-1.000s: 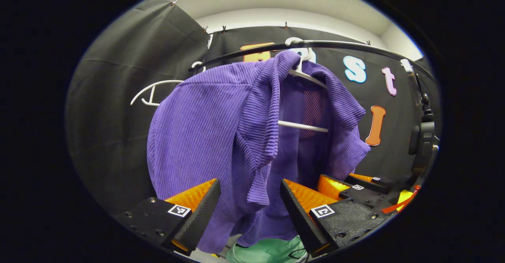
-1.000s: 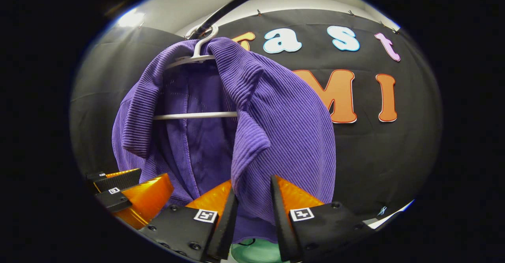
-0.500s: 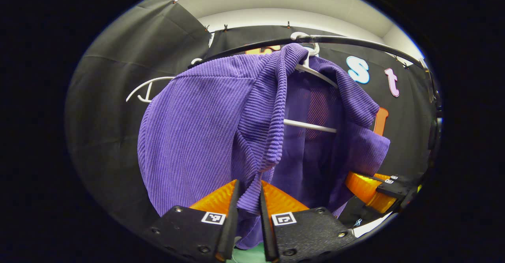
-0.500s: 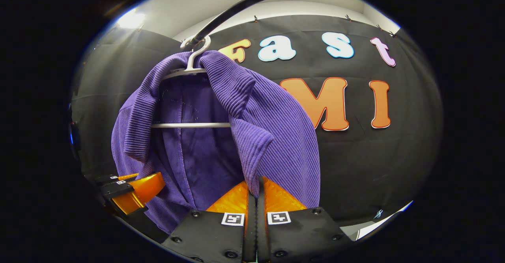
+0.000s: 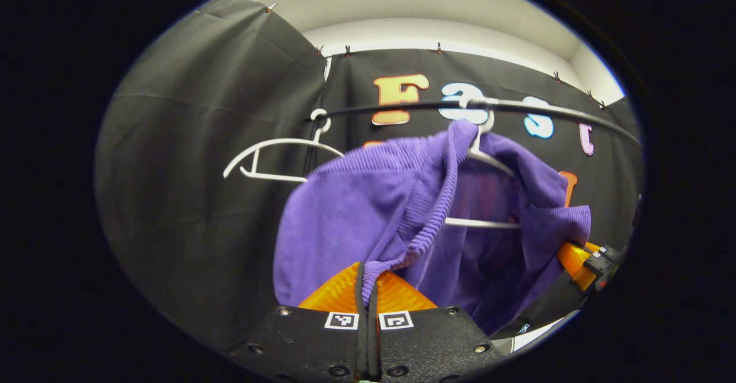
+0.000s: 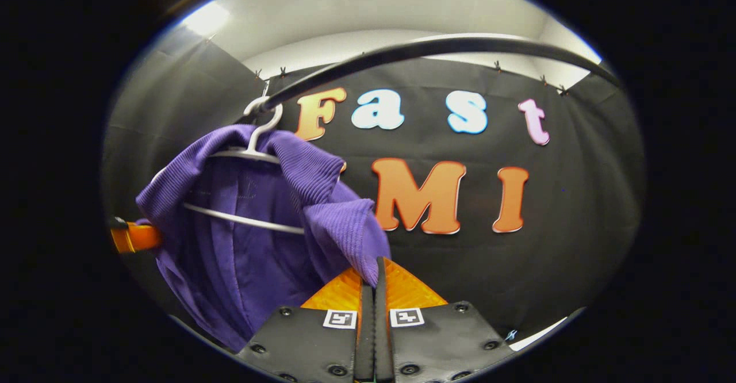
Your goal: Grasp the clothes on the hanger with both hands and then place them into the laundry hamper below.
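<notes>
The garment [image 5: 345, 222] hangs on a hanger [image 5: 489, 159] on the rail [image 5: 546, 110], beside an empty hanger [image 5: 276, 153].

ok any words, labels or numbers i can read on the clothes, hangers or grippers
None can be read.
Purple garment: no print or tag showing.
Empty white hanger: plain.
Left gripper and right gripper: each carries square black-and-white code markers, which are patterns, not words or numbers.

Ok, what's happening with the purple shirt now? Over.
Left gripper and right gripper both shut on shirt. Shirt on its hanger. Hanger hooked on rail.
</notes>
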